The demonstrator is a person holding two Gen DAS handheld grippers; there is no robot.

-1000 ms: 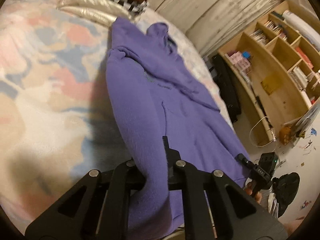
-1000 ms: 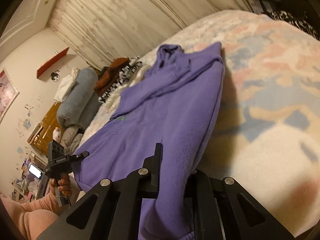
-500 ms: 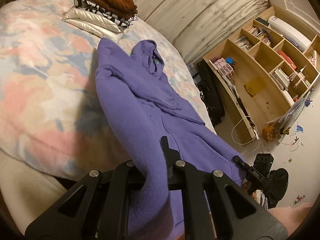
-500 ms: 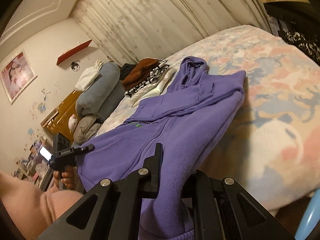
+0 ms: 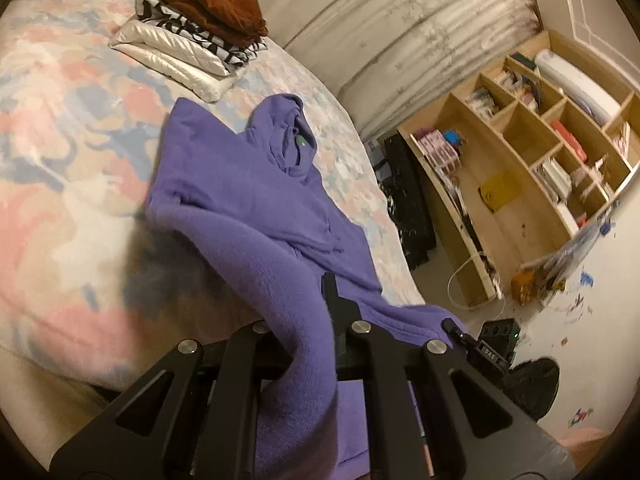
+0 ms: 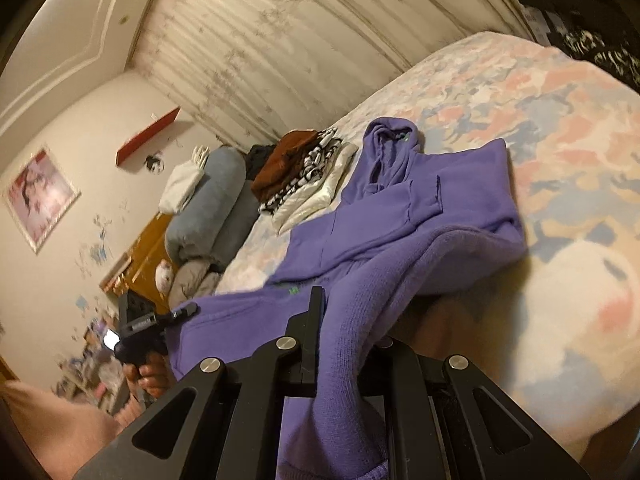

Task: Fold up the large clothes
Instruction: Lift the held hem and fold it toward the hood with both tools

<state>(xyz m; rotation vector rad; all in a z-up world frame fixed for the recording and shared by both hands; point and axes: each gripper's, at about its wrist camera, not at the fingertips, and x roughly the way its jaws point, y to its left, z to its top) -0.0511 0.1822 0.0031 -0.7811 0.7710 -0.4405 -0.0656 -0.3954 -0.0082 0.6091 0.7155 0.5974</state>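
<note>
Pinching a fold of purple knit between nearly closed jaws, the left gripper [image 5: 320,320] holds one bottom corner of the purple hoodie [image 5: 248,200] up off the near edge of the bed [image 5: 72,184], the cloth draping down over its black linkage. The right gripper [image 6: 340,320] is clamped just as tightly on the other bottom corner, and each shows small at the side of the other's view, gripping the hem with a hand [image 6: 148,376] around its handle. From the two raised corners the hoodie slopes away onto the pastel patchwork bedspread, its upper body lying flat with a sleeve [image 6: 384,232] folded across the chest and the hood [image 5: 288,136] crumpled at the far end. Just beyond the hood sits a stack of folded clothes [image 5: 200,36], a rust-brown piece on top of a black-and-white patterned one and a shiny cream one. Grey pillows [image 6: 208,208] are piled at the head of the bed, pale curtains [image 6: 280,40] hang behind, and a wooden shelf unit [image 5: 540,160] full of small items stands beside the bed, on a cluttered floor.
</note>
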